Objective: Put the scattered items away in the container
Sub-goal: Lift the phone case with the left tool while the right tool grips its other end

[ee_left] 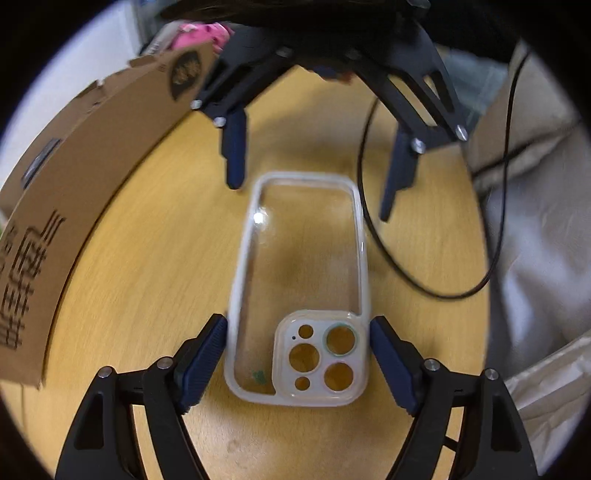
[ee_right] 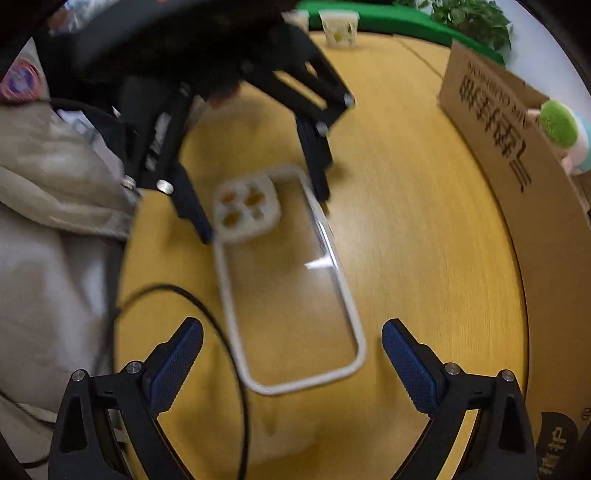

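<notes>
A clear phone case [ee_left: 299,288] with a white rim lies flat on the wooden table. My left gripper [ee_left: 297,354] is open, its blue pads on either side of the case's camera end, very near the rim. My right gripper [ee_right: 291,354] is open and empty at the case's [ee_right: 288,295] other end, fingers wide of it. In the left wrist view the right gripper [ee_left: 310,195] shows at the far end; in the right wrist view the left gripper [ee_right: 266,218] straddles the camera end. A cardboard box [ee_left: 88,177] stands beside the case, also in the right wrist view [ee_right: 517,184].
A thin black cable [ee_left: 369,221] loops on the table beside the case, and in the right wrist view [ee_right: 221,332]. Beige fabric [ee_left: 535,258] lies past the table edge. A green plush toy [ee_right: 561,129] sits in the box. A small cup [ee_right: 338,31] stands at the far edge.
</notes>
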Demonstrator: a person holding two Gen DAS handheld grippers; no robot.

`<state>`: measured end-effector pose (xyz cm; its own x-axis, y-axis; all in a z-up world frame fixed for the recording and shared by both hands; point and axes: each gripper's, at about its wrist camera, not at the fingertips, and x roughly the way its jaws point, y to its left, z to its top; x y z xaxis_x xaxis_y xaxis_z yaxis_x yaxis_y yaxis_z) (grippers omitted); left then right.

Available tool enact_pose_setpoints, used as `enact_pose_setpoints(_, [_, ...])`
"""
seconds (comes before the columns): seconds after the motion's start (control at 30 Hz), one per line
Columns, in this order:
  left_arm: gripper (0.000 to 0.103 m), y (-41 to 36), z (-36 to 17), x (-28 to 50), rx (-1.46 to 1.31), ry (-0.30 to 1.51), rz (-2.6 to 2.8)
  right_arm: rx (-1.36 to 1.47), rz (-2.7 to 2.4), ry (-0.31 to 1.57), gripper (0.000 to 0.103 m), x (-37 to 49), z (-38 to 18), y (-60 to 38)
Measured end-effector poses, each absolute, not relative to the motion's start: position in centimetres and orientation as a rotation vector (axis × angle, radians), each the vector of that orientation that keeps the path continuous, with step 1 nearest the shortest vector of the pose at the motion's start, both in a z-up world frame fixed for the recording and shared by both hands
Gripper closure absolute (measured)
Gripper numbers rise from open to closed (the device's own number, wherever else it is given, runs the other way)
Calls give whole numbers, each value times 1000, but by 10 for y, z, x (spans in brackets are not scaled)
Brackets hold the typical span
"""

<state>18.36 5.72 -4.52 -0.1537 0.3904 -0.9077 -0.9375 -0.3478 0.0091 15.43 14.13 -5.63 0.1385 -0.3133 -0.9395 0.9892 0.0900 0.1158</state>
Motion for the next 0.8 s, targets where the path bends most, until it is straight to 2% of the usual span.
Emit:
enact_pose_setpoints(0.1, [20,60,-44,185,-1062,780,1670,955,-1214,902,5,151,-63,141])
enact_pose_setpoints(0.17, [21,56,-44,182,-1076,771,1670,934,-1232,918,15,150,-62,141])
enact_pose_setpoints(0.2, [21,52,-44,181,-1090,758,1662,931,-1234,911,16,148,-61,143])
enact_pose_setpoints(0.27, [25,47,-42,182,-1093,759,1663,935,-1246,910,17,144,-61,147])
enact_pose_setpoints(0.47, [26,46,-33,189,-1065,806,1672,924,-1270,921,19,139,-56,156])
enact_pose_setpoints(0.8, [26,42,60,159,-878,982,1730,804,-1435,950,19,86,17,168])
